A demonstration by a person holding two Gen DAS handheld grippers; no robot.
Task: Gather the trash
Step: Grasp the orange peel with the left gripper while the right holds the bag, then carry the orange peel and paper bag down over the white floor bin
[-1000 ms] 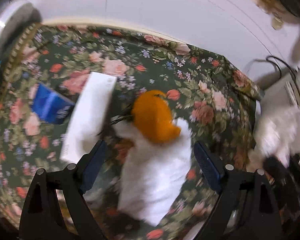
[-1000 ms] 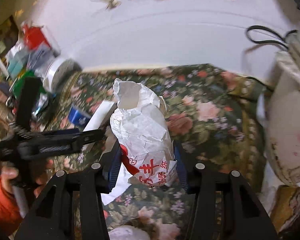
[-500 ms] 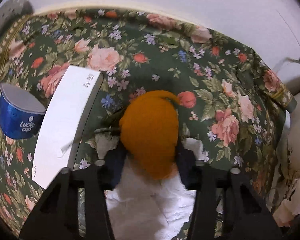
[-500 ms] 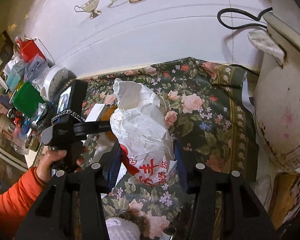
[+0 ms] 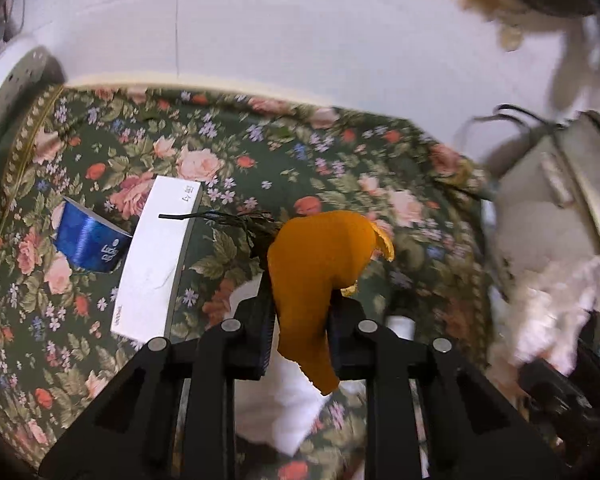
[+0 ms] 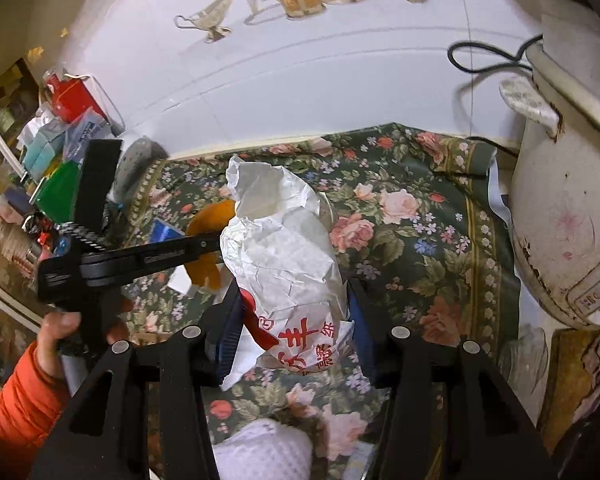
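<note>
Floral-cloth bench point(image 5: 340, 152): one blue paper cup point(image 5: 90, 242), one flat white box point(image 5: 156, 256). Left gripper point(image 5: 300, 322), jaws just closing, clamps one orange peel point(image 5: 320, 256); right gripper point(image 6: 292, 322) clamps one crumpled white paper bag point(image 6: 284, 248).

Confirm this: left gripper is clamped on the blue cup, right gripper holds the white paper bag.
Not quite. The left gripper is clamped on the orange peel, as the left wrist view shows; the blue cup lies on the tablecloth. The right gripper does hold the white paper bag.

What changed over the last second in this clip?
The left tool has just been closing and now grips the orange peel, lifted off the white tissue. The right tool holds the white paper bag as before; the blue cup and white box stayed put.
</note>
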